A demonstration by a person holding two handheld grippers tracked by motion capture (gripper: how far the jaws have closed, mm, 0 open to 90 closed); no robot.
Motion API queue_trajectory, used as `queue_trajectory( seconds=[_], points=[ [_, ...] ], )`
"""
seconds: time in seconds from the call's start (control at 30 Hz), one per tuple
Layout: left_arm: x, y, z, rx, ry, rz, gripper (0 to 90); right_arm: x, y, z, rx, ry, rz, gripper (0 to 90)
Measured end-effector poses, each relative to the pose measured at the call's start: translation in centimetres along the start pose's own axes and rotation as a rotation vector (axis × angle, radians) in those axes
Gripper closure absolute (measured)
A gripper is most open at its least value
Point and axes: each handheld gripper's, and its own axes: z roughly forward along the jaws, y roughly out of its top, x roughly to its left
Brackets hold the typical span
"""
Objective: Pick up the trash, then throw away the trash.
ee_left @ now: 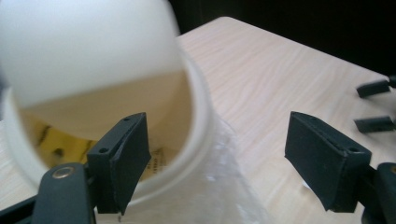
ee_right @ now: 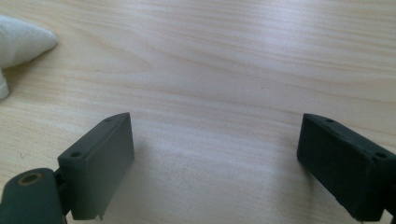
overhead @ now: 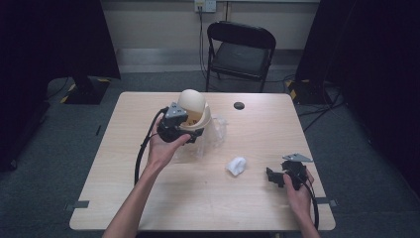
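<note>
The left gripper (overhead: 190, 130) is wide open at the rim of the cup (ee_left: 198, 100); one jaw is inside, and its blurred lid (ee_left: 84, 46) hides most of the inside. The right gripper (ee_right: 215, 163) rests wide open and empty over the surface (ee_right: 224, 60), near a tissue (ee_right: 18, 42) cut off at the edge.

Black grippers (overhead: 181, 130), screw-holed jaws, grey three-cornered plates, trailing black cables.

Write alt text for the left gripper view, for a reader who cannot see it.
The left gripper's two black jaws stand open at a cream plastic tub with its domed lid raised, one jaw inside the rim. Crinkled clear plastic wrap lies beside the tub on the light wooden table.
</note>
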Motion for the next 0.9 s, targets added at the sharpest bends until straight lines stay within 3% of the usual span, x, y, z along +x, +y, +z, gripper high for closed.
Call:
queue_trajectory(
  seconds=[0.3, 0.47, 0.67, 0.77, 0.9],
  points=[
    [-3.5, -1.2, 1.0, 0.002, -0.072, 0.011, 21.6, 0.0, 0.0, 0.0, 0.0, 0.0, 0.0, 10.3],
    [-5.2, -1.8, 2.0, 0.014, -0.058, 0.01, 26.0, 0.0, 0.0, 0.0, 0.0, -0.001, -0.001, 10.3],
    [-6.7, -2.4, 3.6, 0.023, -0.102, 0.011, 25.9, 0.0, 0.0, 0.0, 0.0, -0.001, -0.001, 10.3],
    [-7.4, -2.7, 4.8, 0.054, -0.121, 0.025, 25.1, 0.0, 0.0, 0.0, 0.0, 0.0, 0.0, 10.3],
    [-8.1, -3.2, 6.2, 0.069, -0.165, -0.001, 24.2, 0.0, 0.0, 0.0, 0.0, 0.0, 0.0, 10.3]
  ],
)
